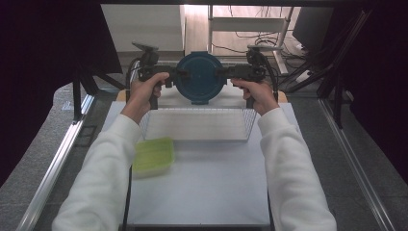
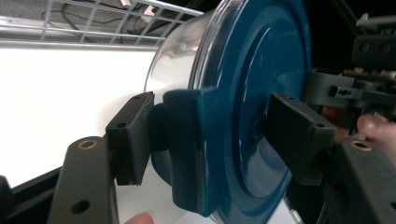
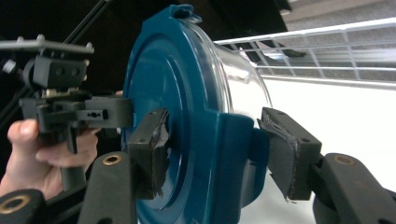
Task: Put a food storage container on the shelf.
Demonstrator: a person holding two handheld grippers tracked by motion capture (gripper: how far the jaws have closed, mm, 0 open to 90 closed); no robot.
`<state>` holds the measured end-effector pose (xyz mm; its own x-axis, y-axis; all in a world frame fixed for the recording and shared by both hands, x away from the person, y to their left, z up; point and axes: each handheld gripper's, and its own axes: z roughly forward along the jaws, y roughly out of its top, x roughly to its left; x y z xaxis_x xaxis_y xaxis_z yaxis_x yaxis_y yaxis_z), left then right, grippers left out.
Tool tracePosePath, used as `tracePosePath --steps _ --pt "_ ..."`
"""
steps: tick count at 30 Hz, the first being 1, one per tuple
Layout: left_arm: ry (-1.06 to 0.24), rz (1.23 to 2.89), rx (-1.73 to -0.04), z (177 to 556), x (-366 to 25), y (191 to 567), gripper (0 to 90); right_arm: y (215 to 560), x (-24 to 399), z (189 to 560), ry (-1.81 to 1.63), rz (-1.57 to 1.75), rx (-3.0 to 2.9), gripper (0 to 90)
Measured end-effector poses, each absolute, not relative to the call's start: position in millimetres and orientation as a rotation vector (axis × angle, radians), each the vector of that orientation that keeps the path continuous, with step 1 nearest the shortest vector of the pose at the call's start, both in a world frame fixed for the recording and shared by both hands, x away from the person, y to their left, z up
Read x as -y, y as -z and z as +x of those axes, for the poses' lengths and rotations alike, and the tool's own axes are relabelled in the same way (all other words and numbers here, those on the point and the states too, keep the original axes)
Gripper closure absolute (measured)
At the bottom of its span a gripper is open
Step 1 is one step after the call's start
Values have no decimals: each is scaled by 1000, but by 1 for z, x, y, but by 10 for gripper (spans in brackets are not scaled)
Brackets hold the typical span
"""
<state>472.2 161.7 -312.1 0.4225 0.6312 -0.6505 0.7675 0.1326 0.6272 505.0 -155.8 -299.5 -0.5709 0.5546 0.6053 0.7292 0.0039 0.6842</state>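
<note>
A round clear container with a dark blue lid [image 1: 199, 77] hangs on its side above the far edge of the wire basket [image 1: 197, 139], lid face toward me. My left gripper [image 1: 180, 74] is shut on the lid's left clasp [image 2: 187, 140]; one pad lies behind the clasp, the other on the lid face. My right gripper [image 1: 220, 73] is shut on the opposite clasp [image 3: 233, 154] in the same way. The clear body [image 3: 243, 70] points away toward the basket side. In the left gripper view my left gripper [image 2: 217, 135] straddles the lid rim, as does my right gripper [image 3: 217, 147] in its own view.
A green lidded box [image 1: 153, 156] lies on the white table mat [image 1: 202, 192], left of the basket's near corner. Metal rails [image 1: 53, 168] run along both table sides. Black stands and cables crowd the back behind the container.
</note>
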Motion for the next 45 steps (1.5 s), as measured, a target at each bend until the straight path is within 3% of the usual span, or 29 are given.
tracePosePath --steps 13,21,25,27,33,45 --pt "257 1435 -1406 498 -160 330 338 318 153 524 1497 -1544 1932 371" --pt "239 1413 -1392 497 -159 333 329 321 154 524 1501 -1566 1910 362" --pt "148 1458 -1390 493 -157 330 217 315 149 517 1548 -1618 1933 196" --pt "-2 1476 -1389 484 -158 324 181 307 149 509 1583 -1664 1974 115" --pt "-75 1506 -1274 457 -165 310 175 293 151 480 1670 -1654 2125 66" --pt "-140 1585 -1081 371 -184 317 237 303 185 413 1743 -1452 2468 152"
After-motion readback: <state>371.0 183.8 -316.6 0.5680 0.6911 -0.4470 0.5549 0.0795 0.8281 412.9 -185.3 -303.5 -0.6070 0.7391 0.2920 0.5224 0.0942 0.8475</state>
